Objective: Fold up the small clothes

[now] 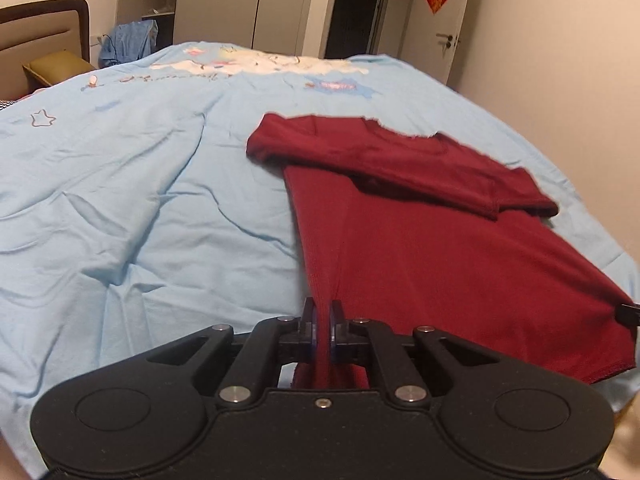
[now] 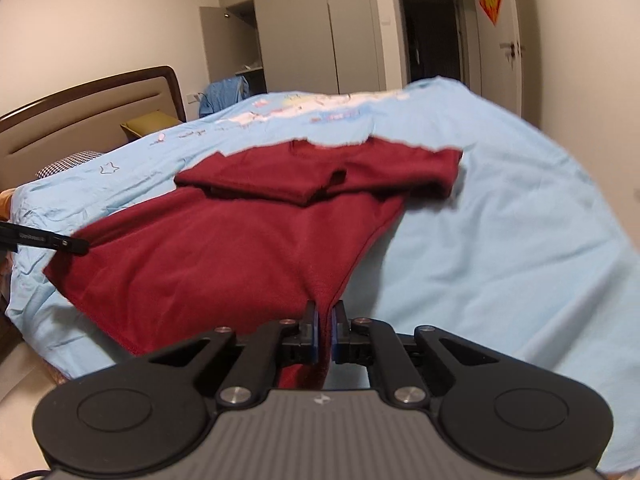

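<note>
Maroon shirt (image 1: 420, 248): your left hand-held gripper (image 1: 323, 320) and right hand-held gripper (image 2: 325, 320) each pinch a hem corner; pinched cloth hidden between the pads.

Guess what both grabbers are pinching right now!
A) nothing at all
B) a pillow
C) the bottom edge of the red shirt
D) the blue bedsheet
C. The left gripper and the right gripper are each shut on a bottom corner of the red shirt, whose cloth runs up between the fingers in both wrist views, while the rest lies on the blue bedsheet.
</note>
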`<state>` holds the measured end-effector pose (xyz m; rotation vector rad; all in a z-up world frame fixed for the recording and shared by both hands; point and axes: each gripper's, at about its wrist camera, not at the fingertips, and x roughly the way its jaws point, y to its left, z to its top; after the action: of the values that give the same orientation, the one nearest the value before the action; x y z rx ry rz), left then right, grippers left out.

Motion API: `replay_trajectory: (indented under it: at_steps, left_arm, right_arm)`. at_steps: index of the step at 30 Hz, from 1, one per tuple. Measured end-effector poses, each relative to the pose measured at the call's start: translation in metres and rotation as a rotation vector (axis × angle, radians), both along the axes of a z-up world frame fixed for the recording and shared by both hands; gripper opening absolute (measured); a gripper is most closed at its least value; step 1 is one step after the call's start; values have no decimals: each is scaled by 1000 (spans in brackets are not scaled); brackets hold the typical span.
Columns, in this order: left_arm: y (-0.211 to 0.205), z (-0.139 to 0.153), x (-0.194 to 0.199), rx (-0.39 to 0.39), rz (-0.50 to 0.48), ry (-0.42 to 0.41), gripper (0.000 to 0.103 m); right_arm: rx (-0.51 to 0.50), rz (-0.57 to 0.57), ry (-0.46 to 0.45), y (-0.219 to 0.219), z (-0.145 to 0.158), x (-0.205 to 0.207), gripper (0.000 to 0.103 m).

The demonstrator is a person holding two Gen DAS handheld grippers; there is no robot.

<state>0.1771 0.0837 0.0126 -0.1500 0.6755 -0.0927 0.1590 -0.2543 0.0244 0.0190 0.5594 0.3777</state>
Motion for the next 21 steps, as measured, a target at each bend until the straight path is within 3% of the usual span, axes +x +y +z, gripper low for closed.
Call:
replay_trajectory:
  at_steps: [2, 5, 13, 15, 17, 19, 21]
  left_arm:
    - [-4, 9, -13, -32, -12, 9, 4]
    - [-16, 11, -33, -15, -49, 13, 4]
    - [-23, -28, -44, -21, -33, 50, 6]
    - [-23, -29, -44, -17, -36, 48, 13]
    - [-23, -29, -45, -20, -40, 51, 24]
    - [-24, -28, -47, -16, -40, 48, 40]
    - [-26, -27, -51, 3, -33, 33, 66]
  right_arm:
    - [-33, 8, -20, -4, 11, -6, 6]
    - [-73, 13, -23, -11, 18, -16, 6]
    - [-151, 19, 37, -10, -17, -19, 7]
    - [-174, 28, 21, -10, -21, -23, 9]
    - [-197, 44, -1, -10, -23, -28, 18]
    - [-230, 57, -23, -9, -22, -33, 46]
    - [-271, 80, -55, -7, -20, -40, 65]
